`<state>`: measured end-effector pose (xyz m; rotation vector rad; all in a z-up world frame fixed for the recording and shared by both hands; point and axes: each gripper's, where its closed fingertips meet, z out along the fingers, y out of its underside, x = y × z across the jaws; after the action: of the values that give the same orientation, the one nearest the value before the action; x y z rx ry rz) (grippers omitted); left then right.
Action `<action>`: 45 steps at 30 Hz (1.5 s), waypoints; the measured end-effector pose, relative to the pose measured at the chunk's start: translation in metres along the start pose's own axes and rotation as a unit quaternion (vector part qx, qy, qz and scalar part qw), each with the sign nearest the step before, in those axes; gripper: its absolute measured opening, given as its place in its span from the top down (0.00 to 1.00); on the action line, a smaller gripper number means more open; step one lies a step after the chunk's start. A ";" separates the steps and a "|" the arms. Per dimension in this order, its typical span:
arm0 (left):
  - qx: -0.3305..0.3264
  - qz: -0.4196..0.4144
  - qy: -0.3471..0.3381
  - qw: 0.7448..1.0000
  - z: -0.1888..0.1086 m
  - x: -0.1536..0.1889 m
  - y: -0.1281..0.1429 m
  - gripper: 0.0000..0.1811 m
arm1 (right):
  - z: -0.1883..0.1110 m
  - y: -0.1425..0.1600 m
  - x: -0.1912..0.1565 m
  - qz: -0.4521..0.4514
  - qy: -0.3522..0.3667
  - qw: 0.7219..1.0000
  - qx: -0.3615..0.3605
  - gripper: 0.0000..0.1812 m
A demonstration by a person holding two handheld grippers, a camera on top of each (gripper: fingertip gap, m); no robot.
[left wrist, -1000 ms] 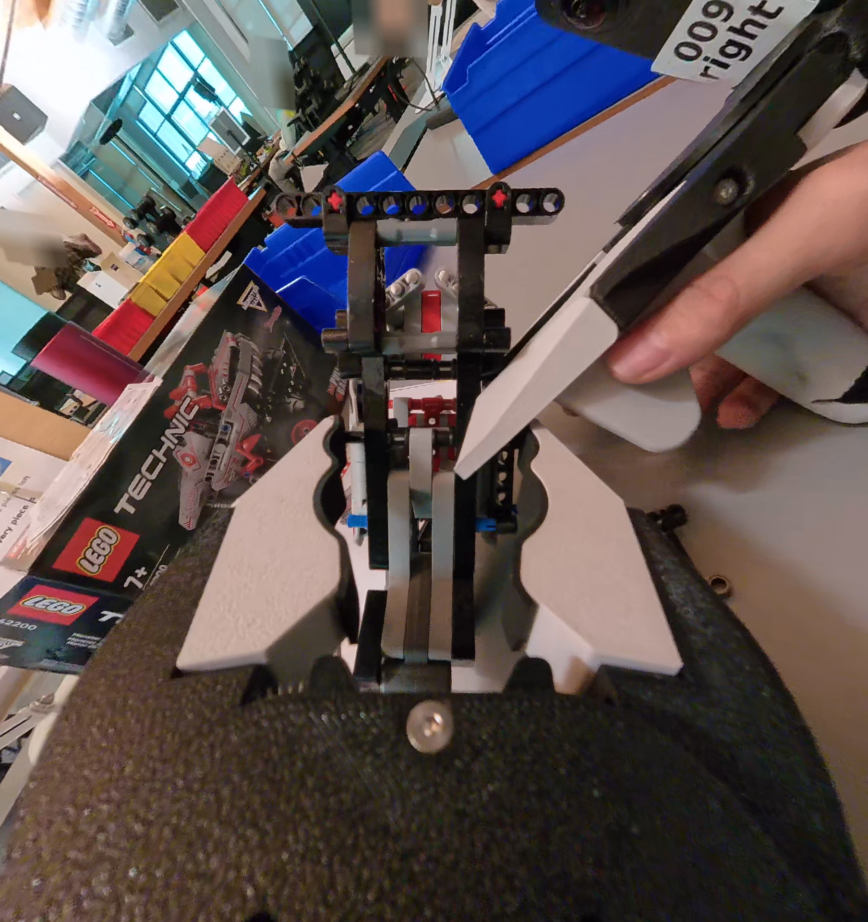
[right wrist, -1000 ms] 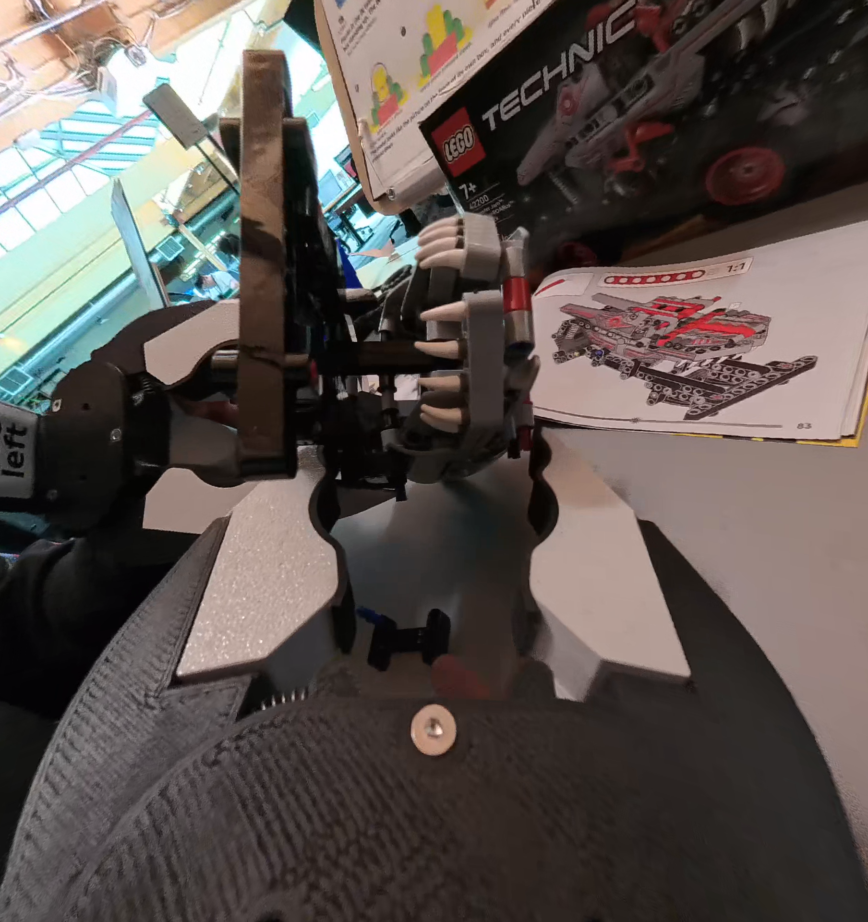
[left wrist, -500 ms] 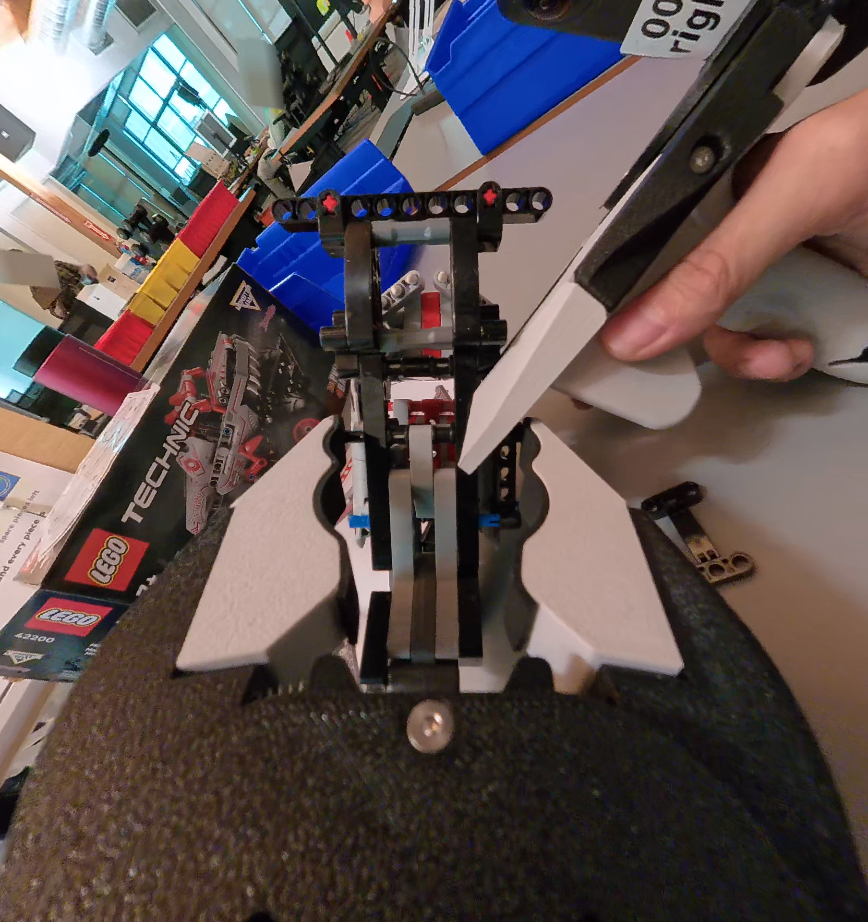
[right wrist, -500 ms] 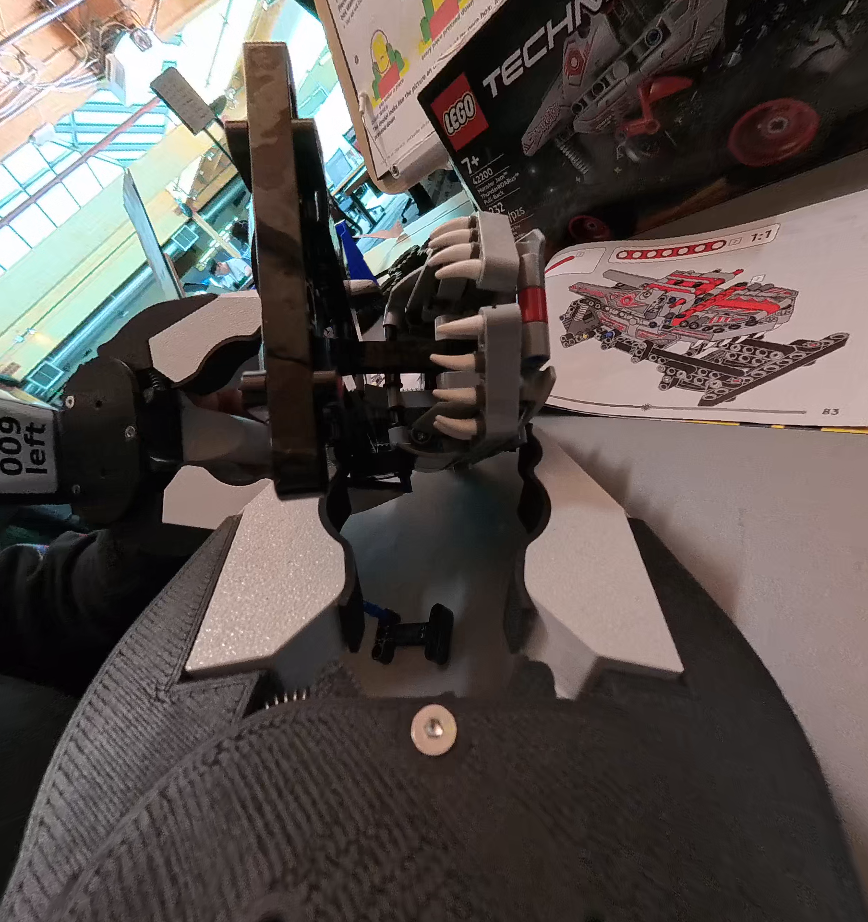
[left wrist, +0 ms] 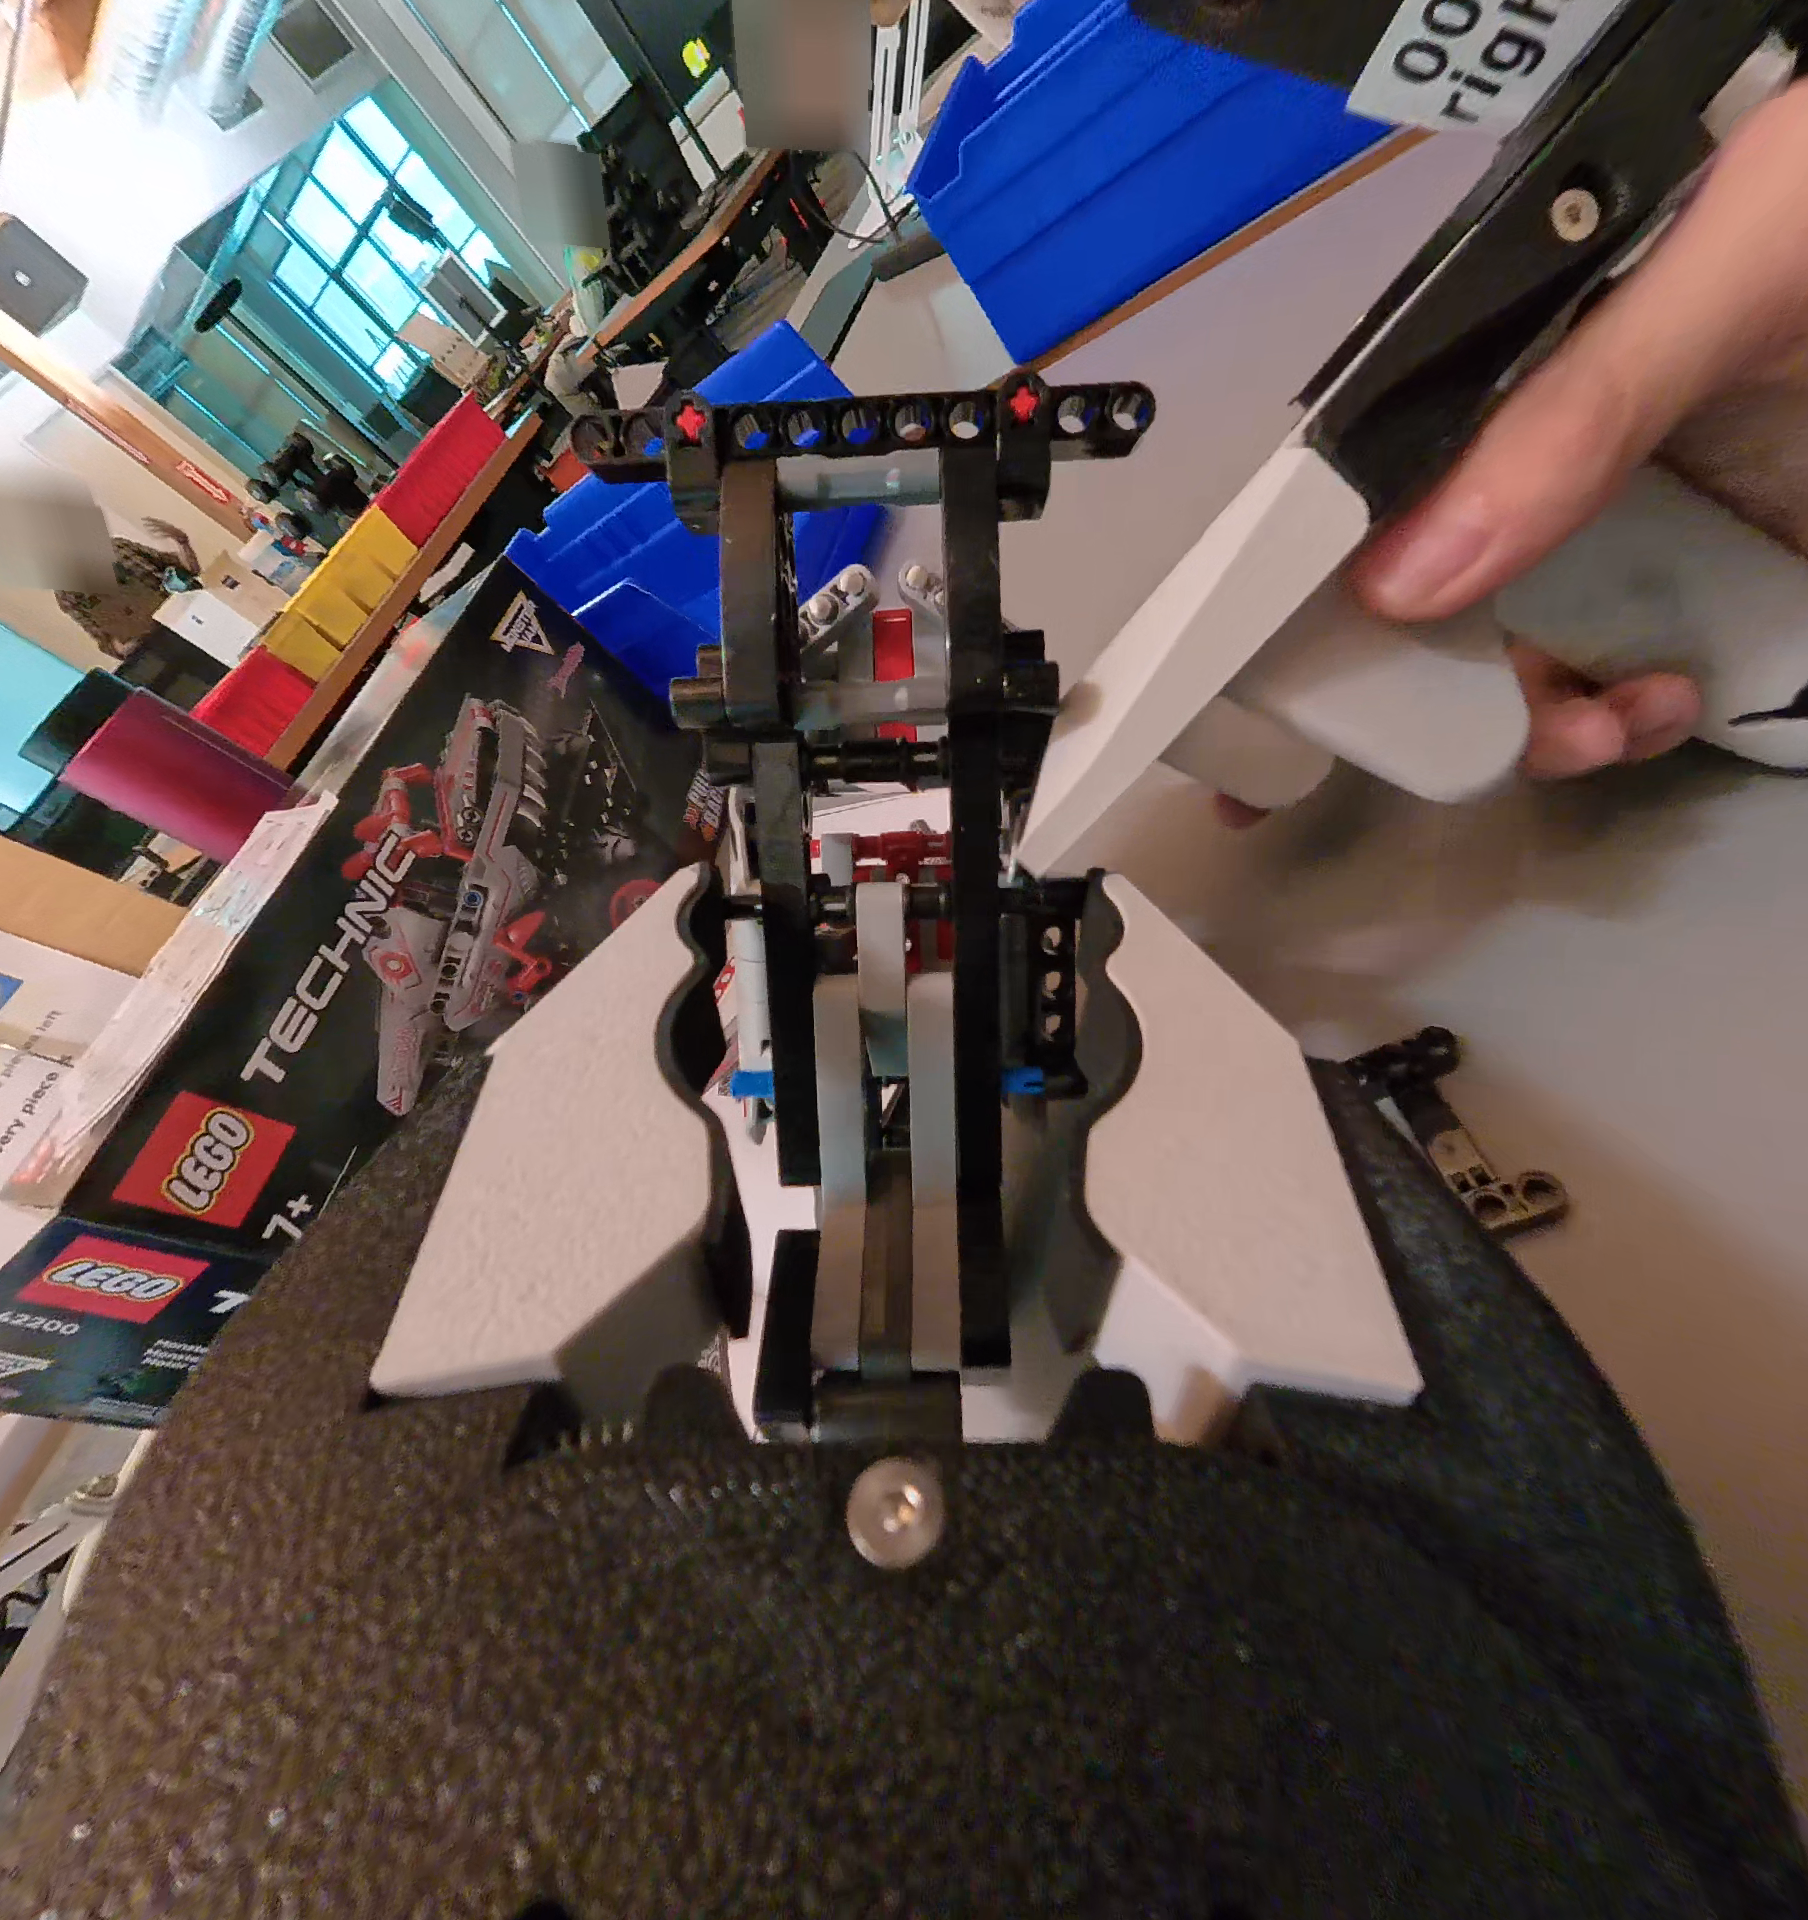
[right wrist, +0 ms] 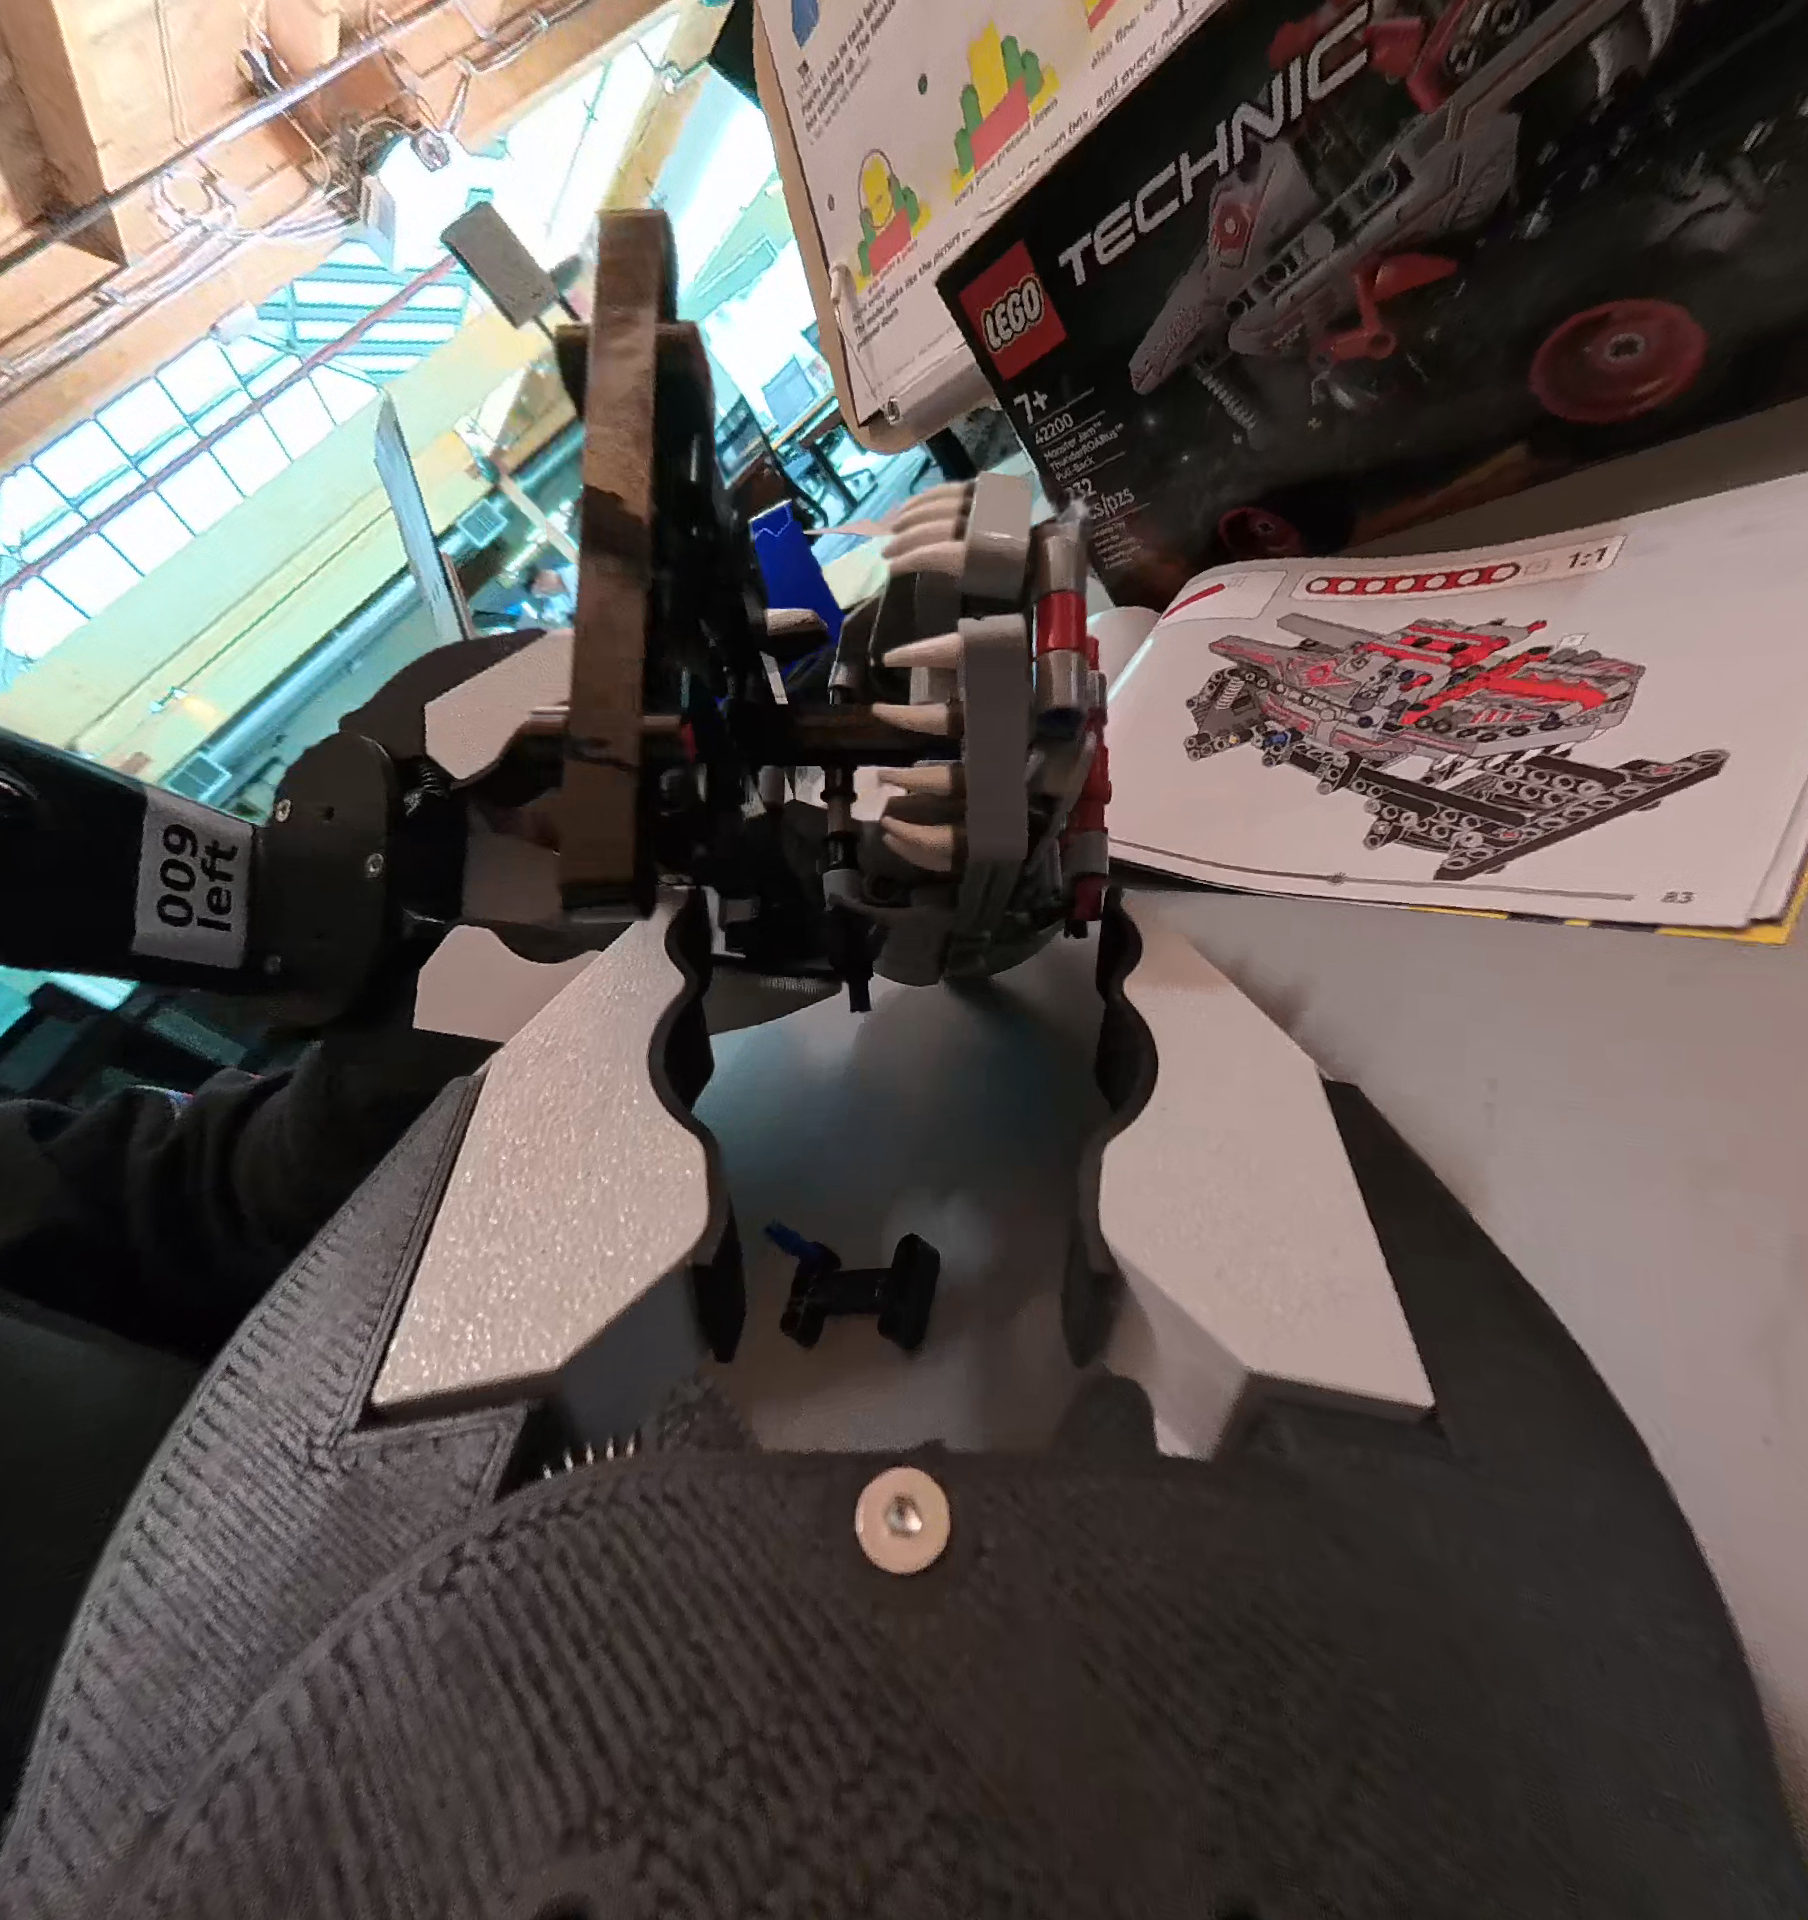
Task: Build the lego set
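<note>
Grey tabletop (left wrist: 1606,987) in a workshop with blue bins (left wrist: 1118,177) behind. Left gripper (left wrist: 898,1122): its pale, wavy-edged fingers (left wrist: 588,1143) are closed onto the model (left wrist: 879,831), a frame of black studless beams with grey and red parts, held above the table. The model's long axis runs away from the left camera along the fingers, ending in a black crossbar (left wrist: 869,426) of round holes set square to it. In the right wrist view its toothed grey end (right wrist: 973,769) faces the booklet (right wrist: 1482,748). Right gripper (right wrist: 900,1039): fingers wide apart and empty, the tip of one by the model's side; contact cannot be told. A small black piece (right wrist: 858,1294) lies on the table between them. The printed box (left wrist: 360,987) stands beyond.
</note>
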<state>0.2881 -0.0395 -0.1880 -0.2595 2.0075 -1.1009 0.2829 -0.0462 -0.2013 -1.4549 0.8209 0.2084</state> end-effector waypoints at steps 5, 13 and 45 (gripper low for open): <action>0.003 -0.020 0.001 1.000 -0.001 -0.004 0.003 0.63 | -0.016 -0.001 0.007 -0.008 0.010 1.000 -0.006 0.59; 0.020 0.013 0.003 1.000 -0.001 0.004 -0.002 0.63 | -0.009 -0.001 0.003 -0.001 0.005 1.000 0.002 0.54; 0.005 0.019 -0.011 1.000 -0.003 0.003 0.000 0.62 | 0.004 0.000 0.001 -0.059 0.065 0.996 0.009 0.64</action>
<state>0.2840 -0.0389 -0.1883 -0.2269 1.9791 -1.0789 0.2854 -0.0426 -0.2022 -1.5059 0.8372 0.0168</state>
